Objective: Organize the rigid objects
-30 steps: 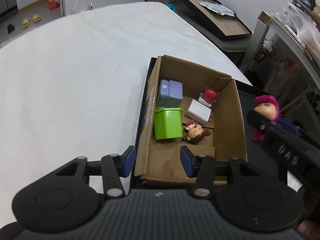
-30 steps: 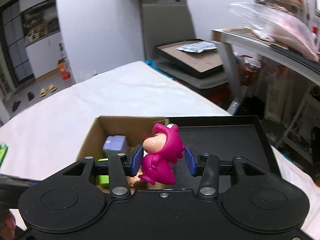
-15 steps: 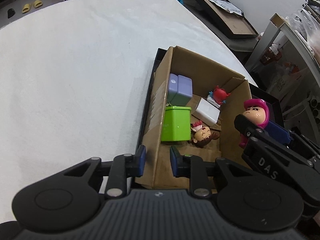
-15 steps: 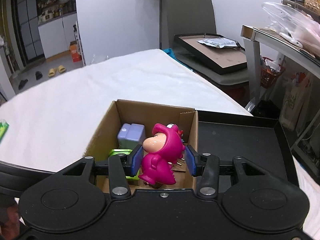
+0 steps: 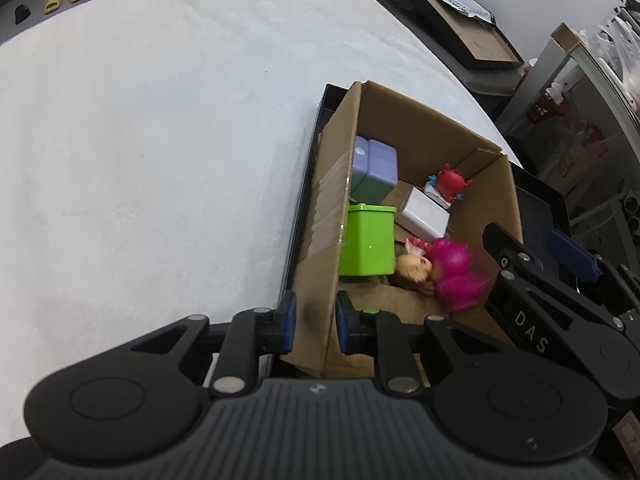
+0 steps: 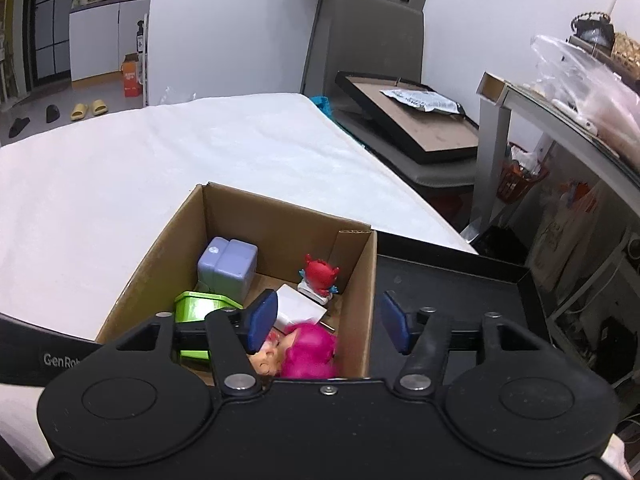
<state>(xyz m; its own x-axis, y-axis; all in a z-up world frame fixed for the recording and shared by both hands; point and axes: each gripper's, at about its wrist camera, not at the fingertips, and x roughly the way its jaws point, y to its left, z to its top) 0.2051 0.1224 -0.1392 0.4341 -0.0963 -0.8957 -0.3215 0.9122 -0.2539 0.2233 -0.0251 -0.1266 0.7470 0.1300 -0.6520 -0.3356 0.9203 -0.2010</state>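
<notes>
The pink figure [image 5: 458,276] lies in the cardboard box [image 5: 404,120] near the green tub [image 5: 368,240], purple case and red crab. At left, the left gripper [image 5: 314,322] pinches the box's near wall; at right, the right gripper [image 6: 328,326], jaws just opened, is empty. Nothing loose shows outside.

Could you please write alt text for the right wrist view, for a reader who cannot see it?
The right gripper, jaws open and empty, hangs over a cardboard box where a pink figure lies blurred beside a green box, a lilac box and a red crab toy.
</notes>
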